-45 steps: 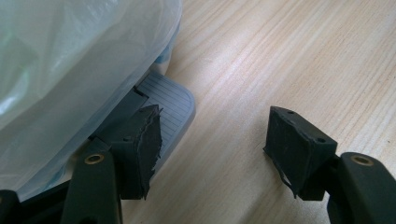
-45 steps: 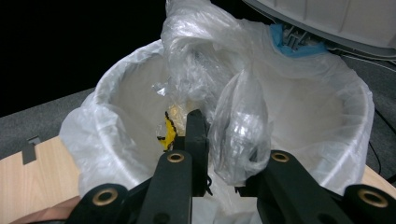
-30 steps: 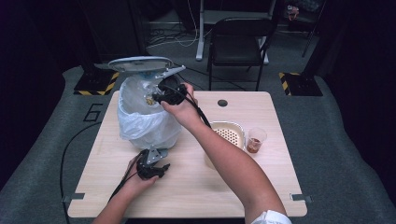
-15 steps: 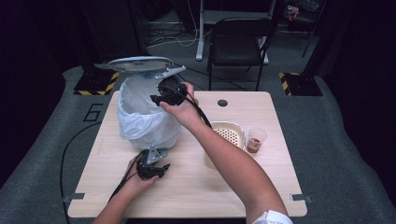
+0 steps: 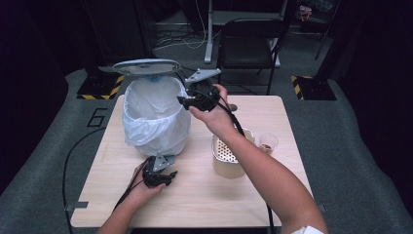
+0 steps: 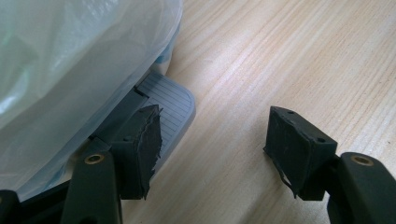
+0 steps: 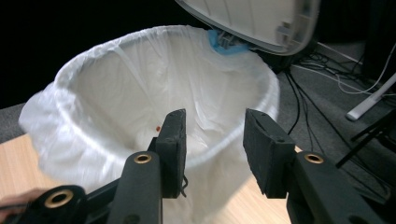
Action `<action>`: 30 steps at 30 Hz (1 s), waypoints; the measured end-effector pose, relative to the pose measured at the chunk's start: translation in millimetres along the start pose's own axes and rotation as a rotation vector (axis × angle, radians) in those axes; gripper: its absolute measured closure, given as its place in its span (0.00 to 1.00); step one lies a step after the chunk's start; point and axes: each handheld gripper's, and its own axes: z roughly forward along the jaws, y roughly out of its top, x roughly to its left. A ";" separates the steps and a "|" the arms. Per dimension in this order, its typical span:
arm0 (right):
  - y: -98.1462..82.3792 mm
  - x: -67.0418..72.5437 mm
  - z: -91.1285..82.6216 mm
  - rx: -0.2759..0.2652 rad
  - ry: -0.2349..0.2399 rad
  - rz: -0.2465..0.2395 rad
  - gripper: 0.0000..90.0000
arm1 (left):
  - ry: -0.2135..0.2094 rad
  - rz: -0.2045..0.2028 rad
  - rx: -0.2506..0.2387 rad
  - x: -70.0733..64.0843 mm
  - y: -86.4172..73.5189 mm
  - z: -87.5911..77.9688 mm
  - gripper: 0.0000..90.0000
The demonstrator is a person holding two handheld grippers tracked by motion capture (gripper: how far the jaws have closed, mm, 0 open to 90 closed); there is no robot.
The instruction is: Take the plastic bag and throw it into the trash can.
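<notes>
Centrally, the right gripper (image 5: pixel 187 101) hangs beside the rim of the white-bagged pedal bin (image 5: pixel 155 114), left of centre on the pale wooden counter (image 5: pixel 272 195); its fingers (image 7: pixel 173 144), having just opened, stand apart and empty. Below it, the left gripper (image 5: pixel 163 176) rests spread-fingered on the grey ribbed pedal (image 6: pixel 170 100), propping the lid (image 5: pixel 141 66). The bin lies straight ahead of the right fingers.

The right gripper (image 7: pixel 212 149), jaws parted and empty, points into the white plastic-lined round bin (image 7: pixel 116 88); its grey lid (image 7: pixel 252 21) stands raised beyond.
</notes>
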 end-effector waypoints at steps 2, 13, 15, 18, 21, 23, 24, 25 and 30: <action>-4.8 -2.9 -10.0 -0.001 -0.005 -0.005 0.66 | 0.003 -0.001 -0.003 -0.1 0.0 0.3 0.40; -61.7 -33.3 -47.0 0.013 -0.084 0.038 0.67 | -0.003 -0.025 -0.006 -1.9 -0.6 0.9 0.40; -69.6 -37.4 -49.4 0.019 -0.088 0.053 0.67 | -0.003 -0.023 -0.005 -1.8 -0.6 0.7 0.40; -87.8 -47.5 -53.2 0.048 -0.110 0.083 0.68 | -0.002 -0.023 -0.007 -1.8 -0.8 0.7 0.40; -105.9 -58.1 -55.5 0.067 -0.126 0.115 0.69 | -0.002 -0.024 -0.006 -1.9 -0.8 0.6 0.40; -119.6 -65.9 -55.7 0.082 -0.145 0.124 0.69 | -0.001 -0.029 -0.010 -2.2 -0.9 0.9 0.40; -124.2 -68.0 -56.2 0.093 -0.148 0.132 0.69 | -0.002 -0.025 -0.007 -1.9 -0.8 0.7 0.40; -128.7 -70.7 -56.0 0.095 -0.151 0.133 0.69 | -0.001 -0.029 -0.010 -2.2 -0.9 0.9 0.40; -153.6 -82.5 -55.4 0.123 -0.171 0.160 0.68 | -0.002 -0.025 -0.008 -2.0 -0.8 0.7 0.40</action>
